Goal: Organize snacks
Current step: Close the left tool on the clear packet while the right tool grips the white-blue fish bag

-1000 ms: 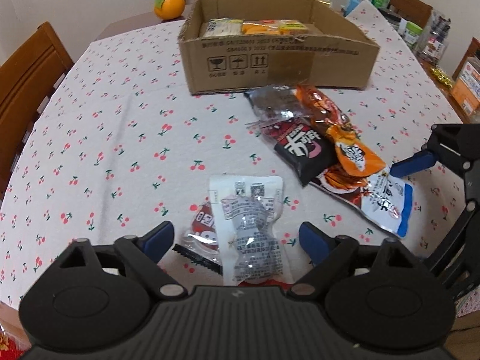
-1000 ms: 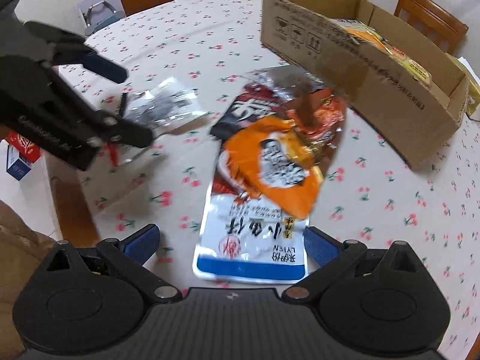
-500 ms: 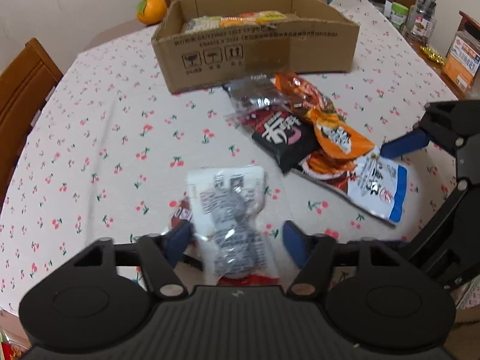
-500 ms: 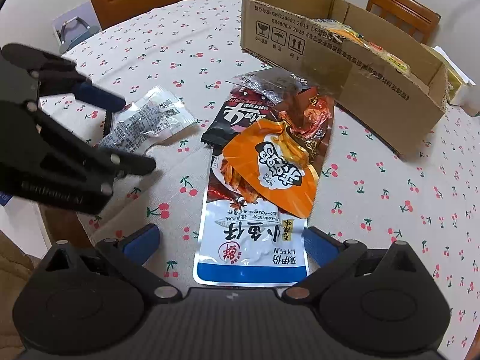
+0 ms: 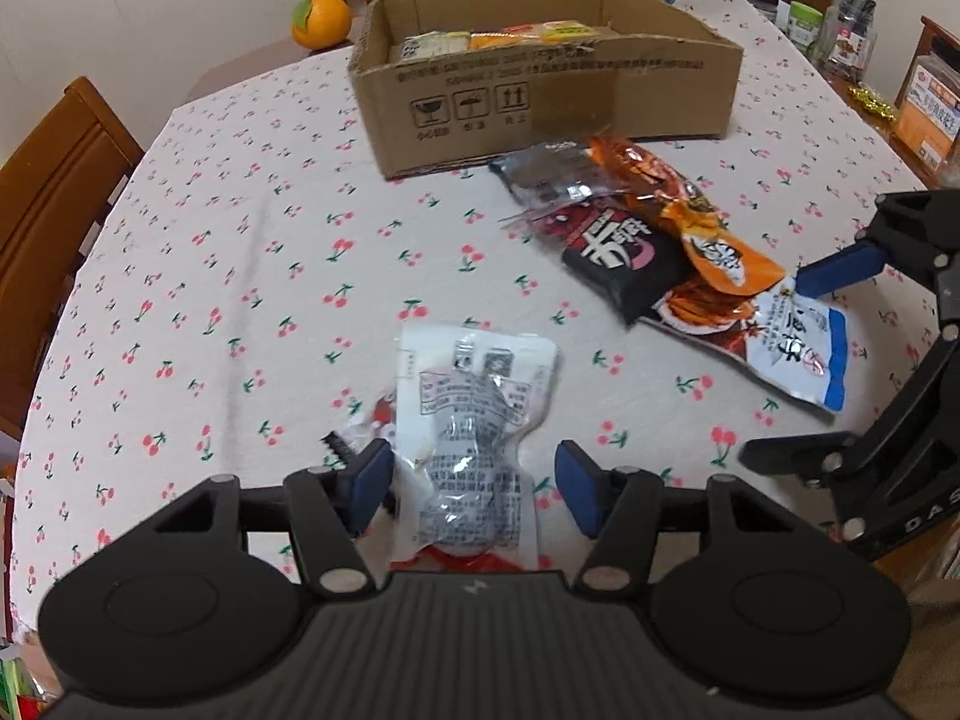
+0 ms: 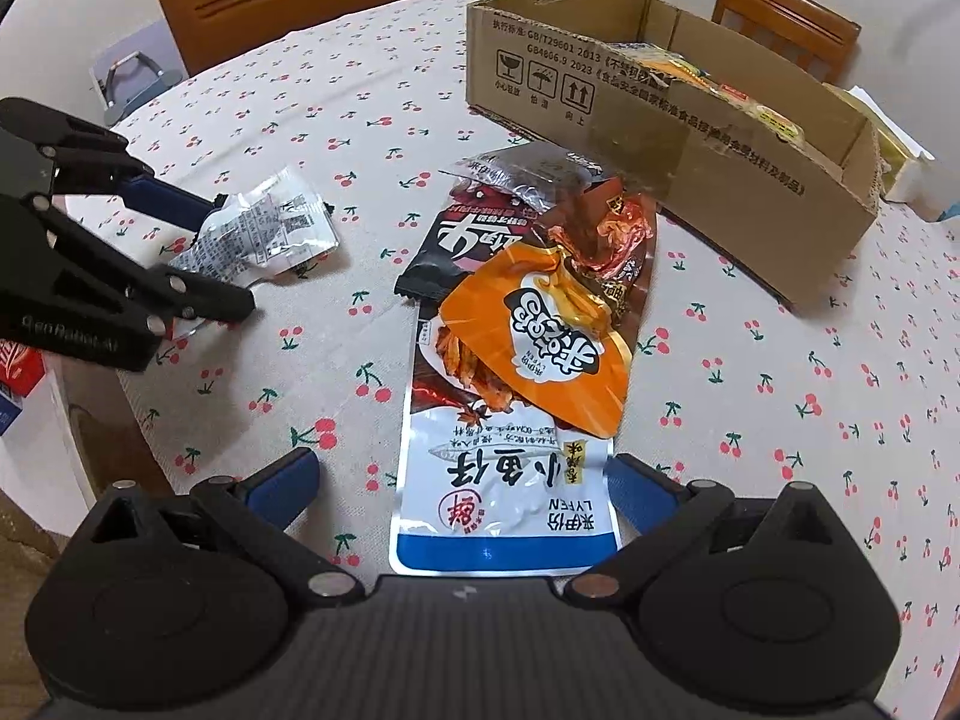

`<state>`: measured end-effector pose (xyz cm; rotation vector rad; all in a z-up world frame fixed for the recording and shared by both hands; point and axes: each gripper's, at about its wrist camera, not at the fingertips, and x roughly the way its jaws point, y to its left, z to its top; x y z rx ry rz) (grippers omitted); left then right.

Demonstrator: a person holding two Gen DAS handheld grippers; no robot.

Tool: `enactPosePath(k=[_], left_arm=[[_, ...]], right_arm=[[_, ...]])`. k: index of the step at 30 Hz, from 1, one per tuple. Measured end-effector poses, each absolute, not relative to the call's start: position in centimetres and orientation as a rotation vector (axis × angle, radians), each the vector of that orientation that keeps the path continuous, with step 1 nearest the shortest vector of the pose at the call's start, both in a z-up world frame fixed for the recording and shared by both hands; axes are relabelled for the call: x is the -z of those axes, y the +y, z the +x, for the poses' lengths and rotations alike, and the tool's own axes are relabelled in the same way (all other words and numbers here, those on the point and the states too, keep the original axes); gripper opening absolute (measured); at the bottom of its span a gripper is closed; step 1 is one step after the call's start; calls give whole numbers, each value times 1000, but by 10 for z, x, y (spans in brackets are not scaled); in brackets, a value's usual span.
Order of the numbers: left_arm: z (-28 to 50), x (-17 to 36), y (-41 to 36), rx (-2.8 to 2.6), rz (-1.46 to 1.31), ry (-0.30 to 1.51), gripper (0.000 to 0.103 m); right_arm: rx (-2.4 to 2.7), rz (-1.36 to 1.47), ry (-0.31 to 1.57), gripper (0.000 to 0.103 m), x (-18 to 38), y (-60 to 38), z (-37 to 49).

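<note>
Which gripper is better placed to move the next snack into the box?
Left. The left gripper has just been closing around the clear packet, though a gap remains at its right pad. The right gripper stands wide open over the blue-and-white pouch, gripping nothing.

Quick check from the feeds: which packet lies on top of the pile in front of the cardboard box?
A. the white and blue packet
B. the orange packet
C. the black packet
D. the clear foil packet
B: in the right wrist view the orange packet overlaps the white and blue packet and the edge of the black packet, with nothing lying over it, just in front of the cardboard box.
</note>
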<state>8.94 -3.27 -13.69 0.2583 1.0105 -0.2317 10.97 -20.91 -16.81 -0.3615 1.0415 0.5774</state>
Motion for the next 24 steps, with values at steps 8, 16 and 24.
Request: enactPosePath(k=[8,16,24], left_arm=[[90,137,-35,234,258,997,60],[90,137,-35,251,267,994,59],[88,137,-37,257,294,987,60]], right_arm=[[-545,-337,1034,102,168,-210,114],[-514,-315,1020,78,161,-214,112],[-490,-303,1040,85,160,-218,103]])
